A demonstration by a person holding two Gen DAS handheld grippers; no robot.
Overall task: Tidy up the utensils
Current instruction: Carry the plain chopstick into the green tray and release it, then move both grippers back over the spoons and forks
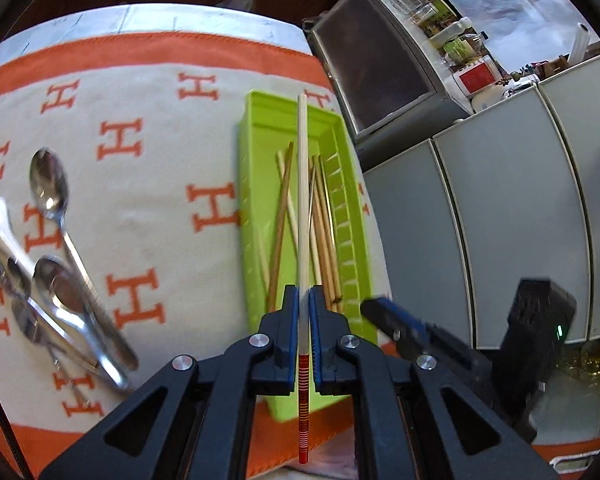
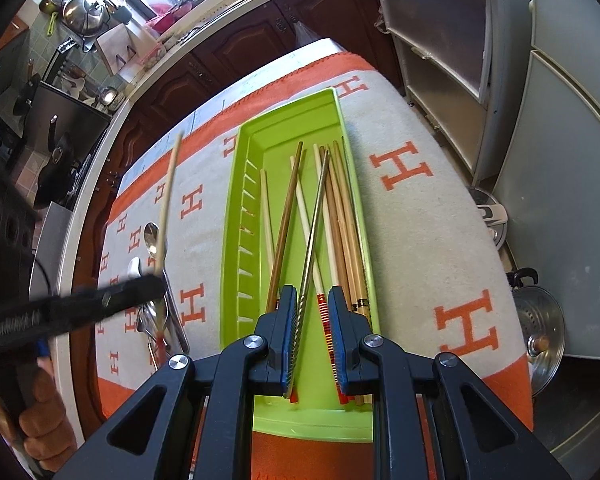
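My left gripper [image 1: 304, 292] is shut on a white chopstick [image 1: 302, 200] with a red and yellow striped end, held above the green tray [image 1: 256, 152]. Several wooden chopsticks [image 1: 320, 220] lie in the tray. Several metal spoons [image 1: 52, 200] lie in a heap on the cloth to the left. In the right wrist view my right gripper [image 2: 310, 300] hovers over the near end of the tray [image 2: 236, 184], its jaws a little apart. A metal chopstick [image 2: 314, 220] runs along its left pad; nothing is pinched. The left gripper [image 2: 158, 282] shows there blurred, carrying its chopstick [image 2: 168, 200].
A white cloth with orange H marks [image 1: 160, 140] covers the table. Grey cabinet doors [image 1: 500, 220] stand close on the right. A steel pot with a lid [image 2: 540, 320] sits on the floor beyond the table edge. A hand [image 2: 40, 420] grips the left tool.
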